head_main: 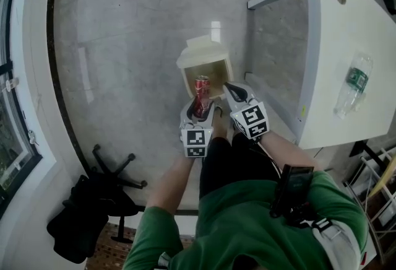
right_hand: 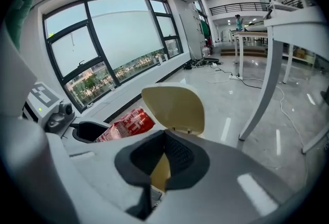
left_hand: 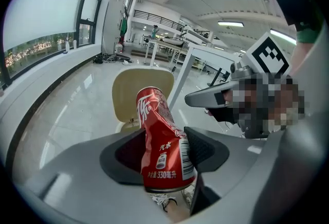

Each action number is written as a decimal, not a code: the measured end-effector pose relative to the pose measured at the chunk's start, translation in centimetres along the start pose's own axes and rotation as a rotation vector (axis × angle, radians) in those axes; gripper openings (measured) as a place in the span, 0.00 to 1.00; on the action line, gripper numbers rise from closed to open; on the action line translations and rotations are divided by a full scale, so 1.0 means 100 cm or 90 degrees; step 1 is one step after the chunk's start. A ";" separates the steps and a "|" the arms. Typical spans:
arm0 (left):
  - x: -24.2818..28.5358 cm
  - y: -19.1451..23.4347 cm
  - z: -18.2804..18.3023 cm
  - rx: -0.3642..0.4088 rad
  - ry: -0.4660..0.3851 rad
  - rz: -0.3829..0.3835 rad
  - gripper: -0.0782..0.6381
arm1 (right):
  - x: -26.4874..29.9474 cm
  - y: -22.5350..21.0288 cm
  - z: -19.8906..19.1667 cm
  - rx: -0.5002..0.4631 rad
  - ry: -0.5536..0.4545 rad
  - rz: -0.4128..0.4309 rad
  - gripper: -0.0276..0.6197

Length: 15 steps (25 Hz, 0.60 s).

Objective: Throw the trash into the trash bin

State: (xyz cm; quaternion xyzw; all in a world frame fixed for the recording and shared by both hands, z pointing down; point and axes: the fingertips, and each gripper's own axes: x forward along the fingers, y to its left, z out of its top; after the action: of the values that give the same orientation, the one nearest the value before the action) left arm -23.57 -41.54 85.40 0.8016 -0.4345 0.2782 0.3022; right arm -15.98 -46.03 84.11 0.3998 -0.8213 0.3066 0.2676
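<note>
1. Far to the left of the left tongs [head_main: 201, 103], a black bag [head_main: 77, 225] is seen slumped on the floor [head_main: 124, 46]. A black chair base [head_main: 117, 171] lies just beside the bag, between it and the tongs.
2. The left tongs are closed on a red can [head_main: 201, 94]. In the left gripper view the can [left_hand: 164, 141] is pinched near its bottom between the two dark pads [left_hand: 204, 148]. It is dented along its side and tilted a little off upright, with its top carried forward past the tips.
3. Straight ahead of both tongs, a cream trash bin [head_main: 185, 80] is stood on the floor, with its lid [head_main: 204, 51] raised at the far side. In the head view the can's top is seen over the near part of the bin's open mouth. Whether can and bin are touching cannot be made out.
4. The right tongs [head_main: 231, 90] are held just to the right of the left tongs, apart from them, with their tip at the bin's near right rim. In the right gripper view the pads [right_hand: 180, 156] are brought together, or very nearly so, and nothing is gripped. Only a sliver of the bin's yellow wall is seen past them.
5. Well to the right of the right tongs, a white counter [head_main: 346, 27] is seen. A clear plastic bottle [head_main: 352, 84] with a green label is laid on its side on the counter, well apart from the bin.
</note>
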 end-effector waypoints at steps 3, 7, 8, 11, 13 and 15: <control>0.016 0.008 -0.017 -0.005 0.013 -0.004 0.45 | 0.019 -0.005 -0.016 0.001 0.015 -0.005 0.05; 0.041 0.017 -0.036 -0.002 0.032 -0.009 0.45 | 0.041 -0.014 -0.037 0.004 0.032 -0.012 0.05; 0.047 0.018 -0.042 0.000 0.039 -0.010 0.45 | 0.045 -0.016 -0.043 0.008 0.038 -0.016 0.05; 0.062 0.023 -0.058 -0.004 0.053 -0.010 0.45 | 0.058 -0.022 -0.058 0.022 0.048 -0.031 0.05; 0.071 0.028 -0.067 -0.007 0.062 -0.007 0.45 | 0.069 -0.026 -0.065 0.031 0.053 -0.037 0.05; 0.080 0.029 -0.075 -0.008 0.069 -0.009 0.45 | 0.079 -0.027 -0.073 0.031 0.061 -0.039 0.05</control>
State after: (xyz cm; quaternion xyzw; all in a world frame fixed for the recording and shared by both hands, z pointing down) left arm -23.64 -41.63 96.74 0.7862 -0.4138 0.3165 0.3324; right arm -16.56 -45.99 95.14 0.4163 -0.7871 0.3370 0.3059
